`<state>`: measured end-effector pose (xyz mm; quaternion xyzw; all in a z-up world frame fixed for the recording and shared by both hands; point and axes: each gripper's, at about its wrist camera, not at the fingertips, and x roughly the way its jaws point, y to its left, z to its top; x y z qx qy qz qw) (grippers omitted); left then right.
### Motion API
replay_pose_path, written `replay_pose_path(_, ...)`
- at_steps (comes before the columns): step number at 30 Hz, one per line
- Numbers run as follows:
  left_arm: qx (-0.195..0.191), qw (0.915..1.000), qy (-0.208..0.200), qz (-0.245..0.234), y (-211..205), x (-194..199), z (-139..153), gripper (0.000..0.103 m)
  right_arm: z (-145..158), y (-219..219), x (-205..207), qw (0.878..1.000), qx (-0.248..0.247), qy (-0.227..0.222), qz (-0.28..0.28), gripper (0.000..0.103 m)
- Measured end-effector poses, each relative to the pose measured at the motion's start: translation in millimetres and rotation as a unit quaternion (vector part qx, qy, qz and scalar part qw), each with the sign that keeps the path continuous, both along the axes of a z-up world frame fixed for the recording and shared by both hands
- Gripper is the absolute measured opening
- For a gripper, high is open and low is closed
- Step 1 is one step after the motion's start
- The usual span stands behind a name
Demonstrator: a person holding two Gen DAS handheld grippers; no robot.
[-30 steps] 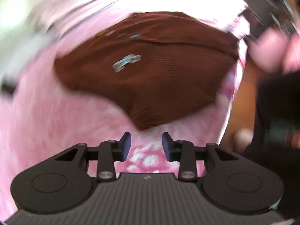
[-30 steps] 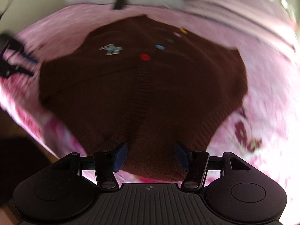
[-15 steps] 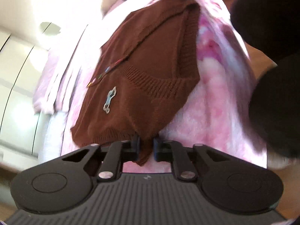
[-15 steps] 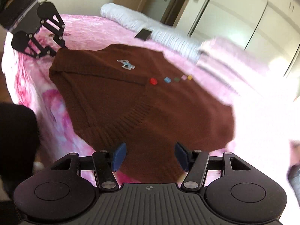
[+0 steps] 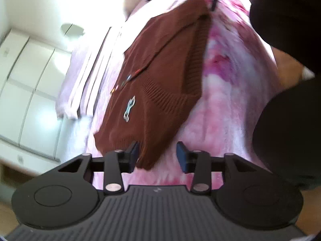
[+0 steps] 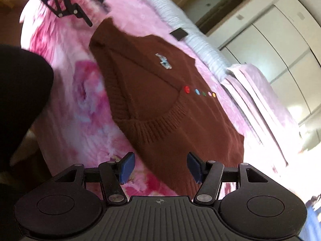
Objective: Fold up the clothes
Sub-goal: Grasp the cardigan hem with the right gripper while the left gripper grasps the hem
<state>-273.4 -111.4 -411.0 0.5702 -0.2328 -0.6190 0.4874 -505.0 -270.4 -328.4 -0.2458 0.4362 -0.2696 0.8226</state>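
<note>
left gripper (image 5: 157, 156) opening around brown sweater (image 5: 160, 80) corner on pink bedspread (image 5: 226, 100).

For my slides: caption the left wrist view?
Left gripper opening over a corner of the brown cardigan on the pink blanket.

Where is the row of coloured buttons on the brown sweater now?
In the right wrist view the coloured buttons run along the middle of the brown sweater, right of its ribbed neckline and below the small light-blue badge.
</note>
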Motion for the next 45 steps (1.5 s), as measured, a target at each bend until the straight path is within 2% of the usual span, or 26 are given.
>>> replay_pose_path(2,-0.003,0.9998,-0.017,-0.014,-6,0,-5,0.036,-5,1,6,1.0,-0.007,0.017,0.013,0.06)
replay_pose_path(6,0.002,0.9998,-0.014,-0.013,-26,3,-4,0.034,-11,4,8,0.999,-0.021,0.037,0.02,0.06)
replay_pose_path(10,0.023,0.9994,-0.011,-0.021,-40,5,-8,0.01,-16,4,9,0.999,-0.021,0.041,0.028,0.06)
replay_pose_path(11,0.027,0.9994,-0.006,-0.02,-42,6,-8,0.008,-17,3,11,0.999,-0.021,0.04,0.03,0.06)
replay_pose_path(15,0.031,0.9981,0.052,0.004,-44,13,3,0.008,-8,-1,14,0.999,-0.007,0.019,0.029,0.06)
replay_pose_path(19,0.033,0.9966,0.074,0.017,-42,18,5,0.008,-2,0,12,0.999,-0.011,0.002,0.04,0.059)
replay_pose_path(22,0.03,0.9967,0.073,0.02,-43,15,4,0.008,-3,-4,16,0.999,-0.015,0.011,0.043,0.059)
replay_pose_path(26,0.02,0.9983,0.054,0.01,-42,8,6,0.008,-9,2,17,0.996,-0.052,0.037,0.067,0.06)
replay_pose_path(31,0.014,0.9984,0.055,0.007,-37,4,17,0.008,-10,1,11,0.994,-0.077,0.055,0.045,0.059)
replay_pose_path(35,0.024,0.9984,0.051,0.012,-43,4,15,0.007,-19,-5,12,0.993,-0.085,0.067,0.044,0.059)
replay_pose_path(36,0.028,0.9984,0.046,0.013,-43,4,13,0.007,-21,-5,15,0.993,-0.084,0.069,0.048,0.051)
replay_pose_path(37,0.034,0.9984,0.044,0.013,-43,4,12,0.006,-22,-5,16,0.993,-0.083,0.073,0.051,0.026)
replay_pose_path(38,0.038,0.9982,0.044,0.014,-42,4,13,0.005,-23,-5,17,0.992,-0.084,0.079,0.053,0.011)
replay_pose_path(40,0.042,0.9978,0.049,0.014,-33,4,22,0.004,-17,-5,14,0.993,-0.074,0.074,0.054,0.007)
replay_pose_path(43,0.044,0.9971,0.061,0.011,-12,1,39,0.004,7,-1,0,0.996,-0.05,0.048,0.052,0.004)
replay_pose_path(45,0.055,0.9956,0.075,0.0,8,-6,49,0.004,23,12,-12,0.996,-0.05,0.044,0.054,0.004)
